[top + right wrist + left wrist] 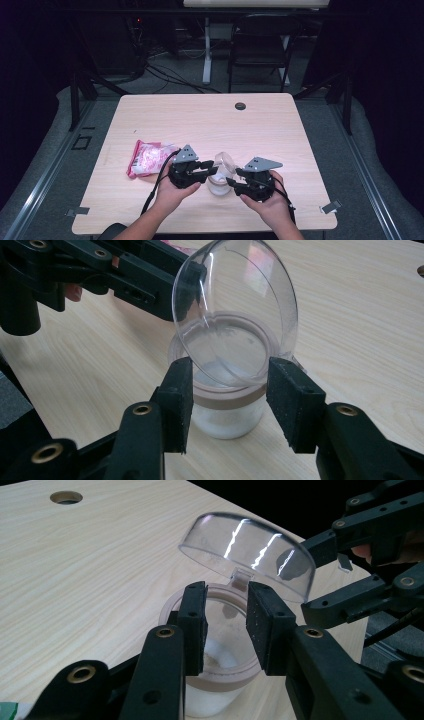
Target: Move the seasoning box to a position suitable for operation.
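Observation:
A small clear jar (218, 186) with a beige collar (225, 399) stands near the table's front edge, a little white powder in its bottom. Its clear domed lid (225, 161) stands swung up on its hinge (242, 575). My left gripper (214, 167) comes in from the left; in the left gripper view its jaws (227, 625) hang apart over the near rim (225, 680), pinching nothing. My right gripper (232, 176) comes from the right, and its pads (230, 400) sit against the collar on both sides, below the lid (235, 305).
A pink snack packet (149, 157) lies on the wooden table (200, 120) just left of my left hand. A round cable hole (240, 106) sits near the far edge. A dark chair (260, 45) and stands are on the floor beyond.

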Demonstrator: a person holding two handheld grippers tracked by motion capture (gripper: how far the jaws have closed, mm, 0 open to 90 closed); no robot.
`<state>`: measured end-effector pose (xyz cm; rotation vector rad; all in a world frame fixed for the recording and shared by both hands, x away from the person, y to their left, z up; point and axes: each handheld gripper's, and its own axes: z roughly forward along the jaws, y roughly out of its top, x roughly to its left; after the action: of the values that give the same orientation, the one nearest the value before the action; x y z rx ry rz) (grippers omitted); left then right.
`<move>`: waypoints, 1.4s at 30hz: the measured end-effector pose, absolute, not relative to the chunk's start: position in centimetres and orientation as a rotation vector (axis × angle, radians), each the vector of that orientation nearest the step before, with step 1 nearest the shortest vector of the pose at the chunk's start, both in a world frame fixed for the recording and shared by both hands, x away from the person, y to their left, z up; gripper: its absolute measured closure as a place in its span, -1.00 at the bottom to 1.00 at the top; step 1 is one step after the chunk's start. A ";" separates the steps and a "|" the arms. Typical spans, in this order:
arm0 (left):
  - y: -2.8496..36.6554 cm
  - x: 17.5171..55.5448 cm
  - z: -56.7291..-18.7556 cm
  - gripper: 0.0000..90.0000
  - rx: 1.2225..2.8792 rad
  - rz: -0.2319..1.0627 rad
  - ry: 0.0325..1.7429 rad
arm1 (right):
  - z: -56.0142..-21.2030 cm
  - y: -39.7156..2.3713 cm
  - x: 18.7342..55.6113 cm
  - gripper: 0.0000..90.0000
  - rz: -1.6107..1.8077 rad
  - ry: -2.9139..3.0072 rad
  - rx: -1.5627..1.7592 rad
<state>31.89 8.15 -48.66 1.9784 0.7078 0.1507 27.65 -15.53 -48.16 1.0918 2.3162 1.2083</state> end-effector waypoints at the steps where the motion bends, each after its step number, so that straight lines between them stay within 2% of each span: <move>1: 8.2 31.9 -48.7 0.54 1.979 0.151 0.710 | -48.1 -15.6 27.6 0.20 1.209 2.316 1.093; 12: 8.1 32.7 -50.1 0.36 2.009 0.199 0.775 | -47.9 -16.0 27.7 0.22 1.235 2.305 1.105; 18: 8.1 33.0 -50.7 0.36 2.039 0.201 0.789 | -47.8 -16.3 27.7 0.26 1.235 2.301 1.110; 32: 8.0 33.1 -51.1 0.53 2.051 0.201 0.800 | -47.6 -17.5 28.0 0.38 1.235 2.286 1.158; 42: 8.2 33.0 -50.9 0.52 2.038 0.196 0.790 | -48.4 -18.1 28.7 0.40 1.216 2.264 1.234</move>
<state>32.99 8.18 -50.86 2.0377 0.7903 0.1962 28.71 -18.07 -48.45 1.2335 2.2641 1.2162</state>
